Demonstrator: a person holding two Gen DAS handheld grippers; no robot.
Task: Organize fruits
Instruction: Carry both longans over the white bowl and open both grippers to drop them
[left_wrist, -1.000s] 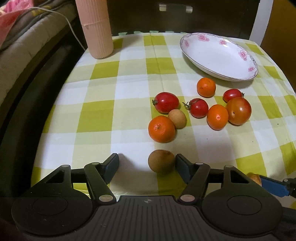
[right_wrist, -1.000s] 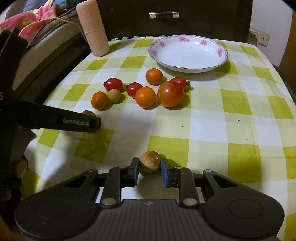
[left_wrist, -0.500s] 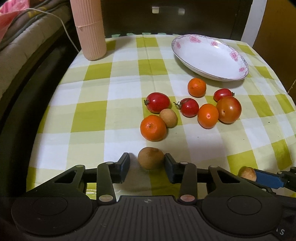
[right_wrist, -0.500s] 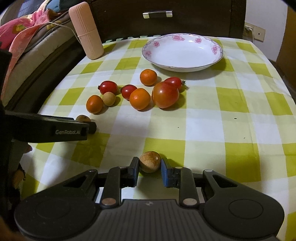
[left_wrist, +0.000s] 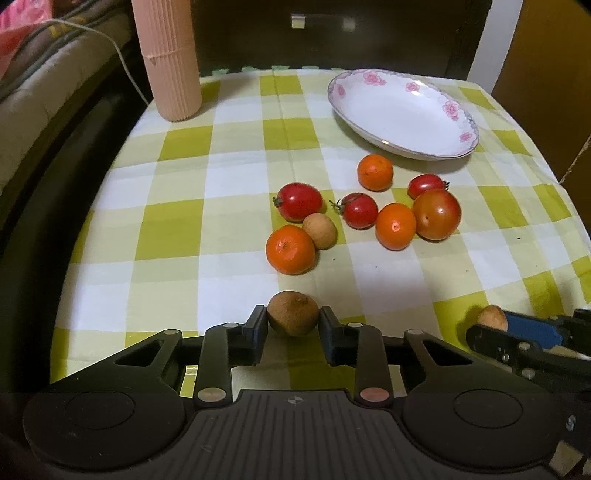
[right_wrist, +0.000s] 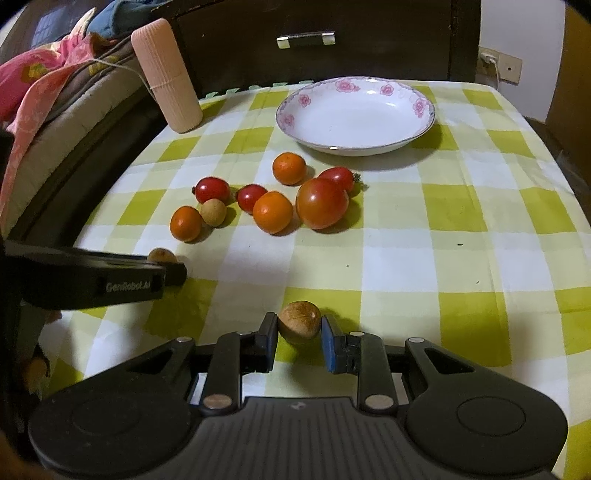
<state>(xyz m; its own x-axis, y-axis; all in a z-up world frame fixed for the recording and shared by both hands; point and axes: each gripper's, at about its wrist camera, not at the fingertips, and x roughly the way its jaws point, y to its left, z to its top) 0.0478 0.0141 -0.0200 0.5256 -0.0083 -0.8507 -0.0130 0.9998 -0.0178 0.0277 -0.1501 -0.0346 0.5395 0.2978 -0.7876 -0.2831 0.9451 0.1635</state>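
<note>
Both grippers are working low over the near edge of the table, each one clamping a small brown fruit. Jaws of the left gripper (left_wrist: 293, 325) have just been closing, and its pads are now pressing both sides of a brown fruit (left_wrist: 293, 313) that looks to be sitting on the checked tablecloth (left_wrist: 177, 229). On the other side, the right gripper (right_wrist: 299, 328) is gripping a second brown fruit (right_wrist: 299, 321) between its black pad and its blue one, near the cloth; whether it is resting there or lifted I cannot tell.

Going by size from there: the flowered plate (right_wrist: 424, 122) is standing empty at the far side of the cloth, so nothing has been sorted into it yet. A pink ribbed cylinder (right_wrist: 166, 74) is standing upright at the far left corner.

Between plate and grippers, the rest of the fruit is lying loose in a cluster: one large tomato (right_wrist: 322, 203), three oranges, with the nearest orange (left_wrist: 290, 250) touching a third small brown fruit (left_wrist: 320, 230), and three little red tomatoes. Judging from this, the task is barely beginning: two pieces are being gripped, and eight are waiting untouched.
</note>
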